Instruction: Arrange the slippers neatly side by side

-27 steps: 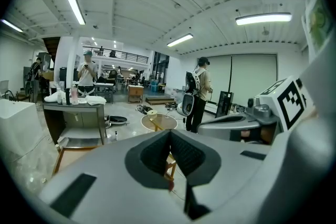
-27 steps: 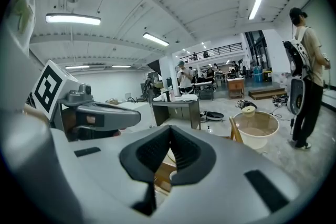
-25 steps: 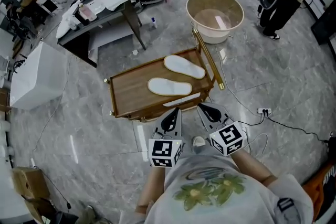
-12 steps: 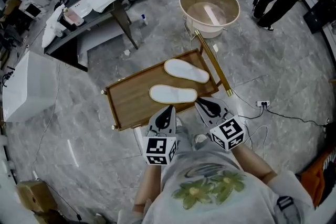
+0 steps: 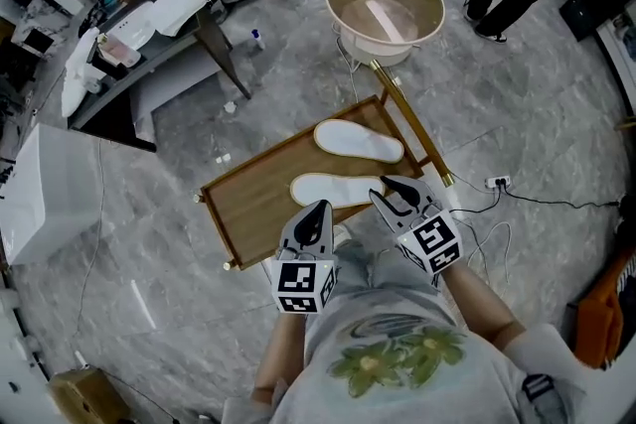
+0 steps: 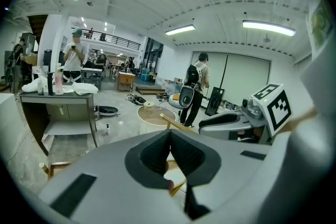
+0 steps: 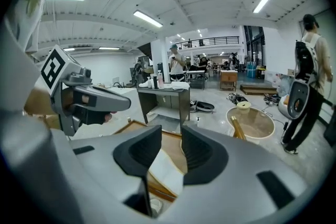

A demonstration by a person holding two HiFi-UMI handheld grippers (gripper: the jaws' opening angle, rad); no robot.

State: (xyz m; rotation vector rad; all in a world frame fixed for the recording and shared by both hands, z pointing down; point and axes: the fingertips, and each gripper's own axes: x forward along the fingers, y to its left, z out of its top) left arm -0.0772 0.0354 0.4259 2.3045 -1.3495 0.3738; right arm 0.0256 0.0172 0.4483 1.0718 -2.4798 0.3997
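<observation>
Slippers: we see two white ones, both lying flat on the wooden tray [image 5: 253, 204], in its right half.
Near slipper [image 5: 338, 190]: it lies along the near edge of the tray, and its right end reaches toward the near right corner.
Far slipper [image 5: 358, 140]: it lies closer to the far right corner, beside the gold rail [image 5: 412, 129], and is apart from the near one, with a strip of bare wood between them.
Alignment: the two run roughly the same way, but the far one is turned a little and sits more to the right, so the ends do not line up.
Left gripper [image 5: 318, 213]: it hovers at the near edge of the tray, its claw is pressed together and nothing is between the pads.
Right gripper [image 5: 396, 197]: it is above the right end of the near slipper, and its jaws are opening. In the right gripper view we see the white slipper [image 7: 165, 170] through the gap, lower down, but the pads do not press on it.
Done so far: we judge that both slippers are already together on one surface and almost parallel.
Left to do: we think one slipper must be turned and slid until the pair is close, parallel and level at the ends.
Progress: in our judgement the arranging is still ahead.
</observation>
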